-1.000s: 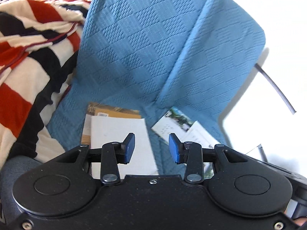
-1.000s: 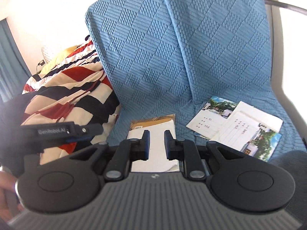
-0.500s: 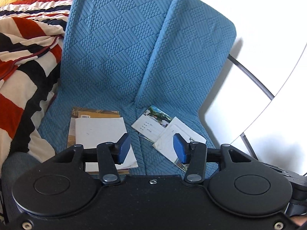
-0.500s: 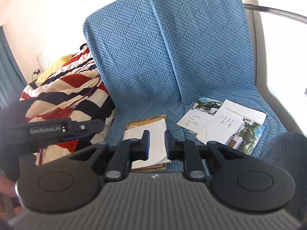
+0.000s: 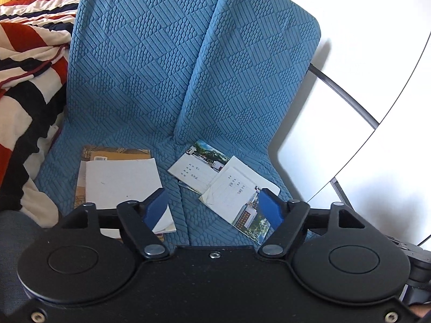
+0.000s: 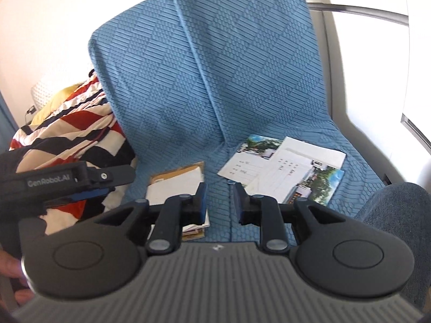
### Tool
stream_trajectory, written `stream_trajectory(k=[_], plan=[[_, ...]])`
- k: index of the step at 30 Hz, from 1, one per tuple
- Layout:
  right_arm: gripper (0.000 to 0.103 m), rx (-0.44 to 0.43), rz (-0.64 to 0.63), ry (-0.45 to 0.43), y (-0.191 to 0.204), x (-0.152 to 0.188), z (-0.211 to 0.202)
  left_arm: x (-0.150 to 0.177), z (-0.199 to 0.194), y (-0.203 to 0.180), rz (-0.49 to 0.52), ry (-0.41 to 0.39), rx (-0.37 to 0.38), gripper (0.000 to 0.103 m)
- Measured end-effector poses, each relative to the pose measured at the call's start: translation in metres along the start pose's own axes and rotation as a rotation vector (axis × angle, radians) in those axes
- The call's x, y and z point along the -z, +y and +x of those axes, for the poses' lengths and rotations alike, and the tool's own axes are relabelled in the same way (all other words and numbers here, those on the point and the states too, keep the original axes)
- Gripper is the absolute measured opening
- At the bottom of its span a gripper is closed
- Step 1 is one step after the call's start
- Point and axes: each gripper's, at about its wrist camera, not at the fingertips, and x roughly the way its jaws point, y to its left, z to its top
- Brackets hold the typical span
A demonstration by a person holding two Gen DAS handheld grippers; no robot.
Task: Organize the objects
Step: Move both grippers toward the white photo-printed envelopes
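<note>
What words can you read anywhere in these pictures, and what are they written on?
"GenRobot.AI": white letters on the side of the left gripper, seen from the right wrist view.
Photo booklets: short printed lines on their white pages, too small to read.
Brown-covered book under the white booklet: a small pale label, too blurred to read.
Nothing else bears readable text.

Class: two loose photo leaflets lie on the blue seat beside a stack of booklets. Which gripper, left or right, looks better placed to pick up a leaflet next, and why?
Probably the left gripper: it is opening wide, empty, one finger beside the nearest leaflet. The right gripper, also opening, is narrower, over bare seat.
</note>
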Motion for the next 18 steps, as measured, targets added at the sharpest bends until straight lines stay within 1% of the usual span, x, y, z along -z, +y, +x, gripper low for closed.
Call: stream_trajectory(k=[1,2,3,5,7,8,9,11,13,18], plan=[[0.025,0.01,0.007,0.002,-0.003,0.001,0.001,-0.001,0.003,-0.001,-0.001,0.003,0.0,0.081],[0.031,0.018,0.014,0.002,-0.007,0.001,0.003,-0.001,0.006,-0.002,0.001,0.004,0.0,0.081],[0.04,0.026,0.019,0.001,-0.01,0.001,0.004,-0.002,0.01,-0.003,0.004,0.005,-0.002,0.081],[0.048,0.037,0.02,-0.005,-0.016,0.0,0.006,-0.002,0.014,-0.005,0.005,0.007,-0.002,0.085],[0.061,0.05,0.012,-0.014,-0.021,-0.001,0.007,-0.003,0.019,-0.005,-0.006,0.012,0.006,0.095],[0.076,0.059,0.009,-0.021,-0.023,-0.001,0.007,-0.004,0.021,-0.005,-0.009,0.012,0.01,0.097],[0.089,0.071,0.007,-0.028,-0.026,-0.001,0.007,-0.003,0.023,-0.005,-0.008,0.011,0.01,0.099],[0.09,0.096,0.002,-0.039,-0.031,-0.001,0.007,-0.004,0.028,-0.007,-0.001,0.01,0.001,0.1],[0.09,0.117,0.003,-0.028,-0.038,-0.002,0.01,-0.004,0.031,-0.009,0.003,0.014,-0.003,0.101],[0.09,0.122,0.025,-0.007,-0.05,0.002,0.015,-0.002,0.039,-0.013,-0.002,0.016,-0.002,0.102]])
